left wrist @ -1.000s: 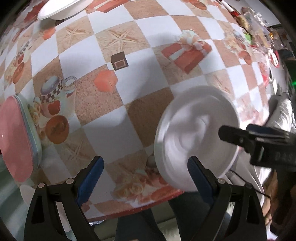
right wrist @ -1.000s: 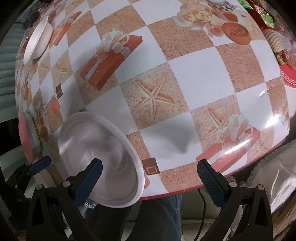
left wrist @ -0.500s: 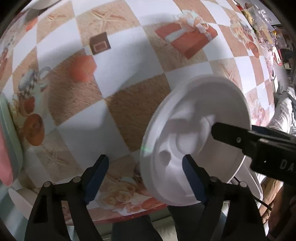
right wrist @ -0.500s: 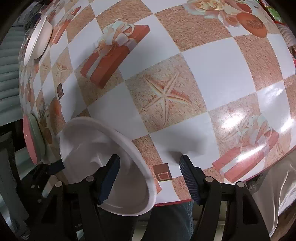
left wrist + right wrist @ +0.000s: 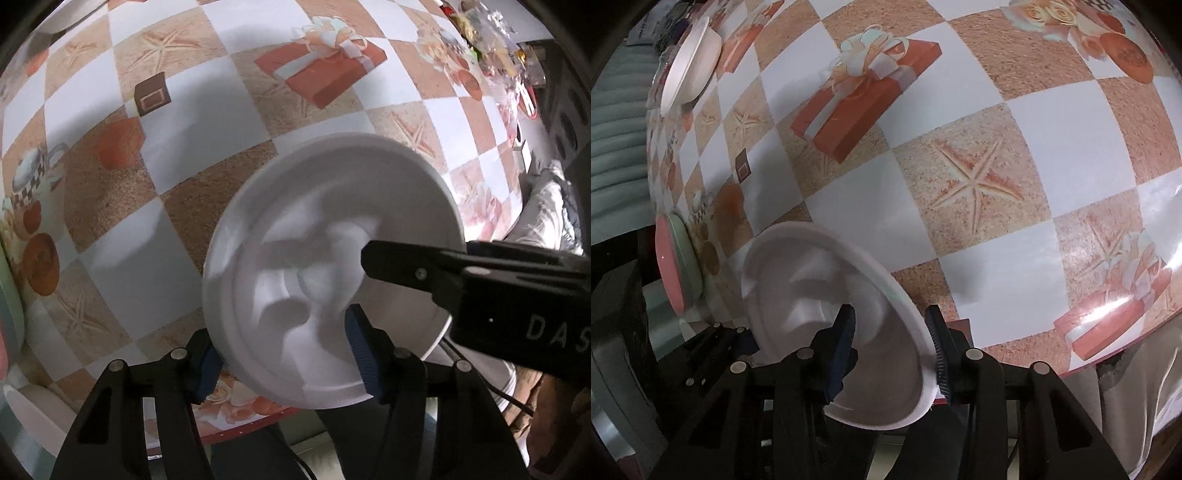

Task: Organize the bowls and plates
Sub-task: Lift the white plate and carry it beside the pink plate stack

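A round white foam plate, shallow, with a raised rim and moulded ridges in its well, is held tilted at the near edge of the desk, which is covered in a checkered cloth. Its rim is pinched by the just-closed jaws of the left gripper and the right gripper.
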`<control>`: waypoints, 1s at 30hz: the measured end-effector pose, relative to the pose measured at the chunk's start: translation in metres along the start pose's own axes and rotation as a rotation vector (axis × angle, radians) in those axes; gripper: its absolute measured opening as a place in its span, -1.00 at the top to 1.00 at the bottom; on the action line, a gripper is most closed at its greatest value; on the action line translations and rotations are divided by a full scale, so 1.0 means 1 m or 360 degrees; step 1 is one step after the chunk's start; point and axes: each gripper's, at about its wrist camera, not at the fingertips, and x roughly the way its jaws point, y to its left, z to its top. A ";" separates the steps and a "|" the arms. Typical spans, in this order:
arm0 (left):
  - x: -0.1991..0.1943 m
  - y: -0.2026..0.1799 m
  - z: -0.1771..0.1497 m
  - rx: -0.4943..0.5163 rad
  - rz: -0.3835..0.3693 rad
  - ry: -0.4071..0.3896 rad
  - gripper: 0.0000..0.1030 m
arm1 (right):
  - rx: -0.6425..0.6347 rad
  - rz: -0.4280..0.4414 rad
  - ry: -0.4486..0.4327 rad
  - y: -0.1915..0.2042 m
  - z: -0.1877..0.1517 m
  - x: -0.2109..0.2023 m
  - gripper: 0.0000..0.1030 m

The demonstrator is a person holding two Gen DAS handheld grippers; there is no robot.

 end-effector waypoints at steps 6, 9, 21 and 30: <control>-0.007 0.003 -0.002 0.0010 -0.0037 -0.0011 -0.26 | 0.0028 0.0058 0.0012 -0.006 -0.003 -0.004 0.18; -0.014 0.003 -0.002 0.0010 -0.0037 -0.0026 -0.26 | 0.0010 0.0064 0.0025 0.002 -0.005 -0.005 0.18; -0.043 0.025 -0.013 -0.0003 0.0026 -0.0103 -0.26 | -0.0107 0.0075 0.0031 0.046 -0.012 -0.013 0.17; -0.079 0.054 -0.034 -0.0070 0.0105 -0.0250 -0.26 | -0.0310 0.0005 0.0027 0.098 -0.029 -0.012 0.17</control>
